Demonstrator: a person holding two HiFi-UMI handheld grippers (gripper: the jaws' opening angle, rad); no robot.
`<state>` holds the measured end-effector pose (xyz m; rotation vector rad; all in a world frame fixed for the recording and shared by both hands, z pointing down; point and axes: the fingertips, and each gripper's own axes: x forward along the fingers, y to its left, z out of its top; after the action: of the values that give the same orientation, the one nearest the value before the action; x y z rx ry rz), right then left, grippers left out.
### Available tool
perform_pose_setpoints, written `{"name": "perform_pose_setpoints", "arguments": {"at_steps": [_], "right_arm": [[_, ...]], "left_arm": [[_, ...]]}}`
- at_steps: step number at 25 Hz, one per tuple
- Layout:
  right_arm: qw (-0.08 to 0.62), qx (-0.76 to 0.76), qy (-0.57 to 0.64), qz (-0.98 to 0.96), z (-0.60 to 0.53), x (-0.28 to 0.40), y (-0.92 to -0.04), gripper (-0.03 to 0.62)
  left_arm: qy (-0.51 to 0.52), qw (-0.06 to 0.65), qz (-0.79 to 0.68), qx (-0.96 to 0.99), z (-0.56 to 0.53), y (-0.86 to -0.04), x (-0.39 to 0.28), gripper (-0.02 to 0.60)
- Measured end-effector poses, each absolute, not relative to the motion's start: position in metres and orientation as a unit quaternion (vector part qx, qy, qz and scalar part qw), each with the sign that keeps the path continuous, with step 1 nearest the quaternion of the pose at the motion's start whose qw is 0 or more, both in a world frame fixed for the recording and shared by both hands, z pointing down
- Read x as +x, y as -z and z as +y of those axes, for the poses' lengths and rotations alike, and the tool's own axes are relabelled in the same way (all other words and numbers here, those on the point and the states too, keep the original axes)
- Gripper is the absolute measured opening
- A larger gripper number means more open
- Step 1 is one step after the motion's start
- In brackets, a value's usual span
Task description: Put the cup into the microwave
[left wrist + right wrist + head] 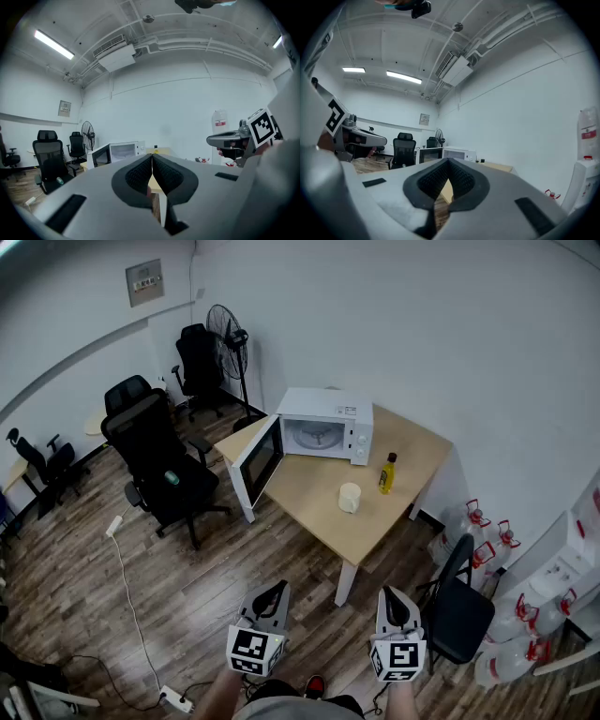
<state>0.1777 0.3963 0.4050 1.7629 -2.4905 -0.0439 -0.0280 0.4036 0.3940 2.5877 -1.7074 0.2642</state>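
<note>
A pale cup point(350, 497) stands on the wooden table point(309, 498), in front of the white microwave point(324, 424) whose door point(255, 465) hangs open to the left. Both grippers are held low at the bottom of the head view, well short of the table. My left gripper point(276, 590) is shut with nothing between its jaws; it shows the same way in its own view point(152, 158). My right gripper point(392, 595) is shut and empty too, as seen along its jaws point(448, 161). The microwave point(116, 153) shows far ahead in the left gripper view.
A yellow bottle point(386, 473) stands on the table right of the cup. A black office chair point(159, 468) sits left of the open door, another dark chair point(457, 611) by the table's right corner. Water jugs point(511, 634) line the right wall. A power strip point(174, 698) and cable lie on the floor.
</note>
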Motion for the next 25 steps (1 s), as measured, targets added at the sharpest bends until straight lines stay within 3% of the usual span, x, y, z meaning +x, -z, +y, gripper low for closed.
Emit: {"name": "perform_pose_setpoints", "arguments": {"at_steps": [15,25], "right_arm": [[0.035,0.563,0.008,-0.826,0.36,0.169,-0.412,0.018],[0.038,0.582,0.008,-0.812,0.281,0.154,-0.416,0.017]], "left_arm": [[-0.09,0.015,-0.562,0.822,0.372,-0.397,-0.037,0.023],[-0.091,0.013,-0.544,0.834,0.28,-0.405,-0.056,0.023]]}}
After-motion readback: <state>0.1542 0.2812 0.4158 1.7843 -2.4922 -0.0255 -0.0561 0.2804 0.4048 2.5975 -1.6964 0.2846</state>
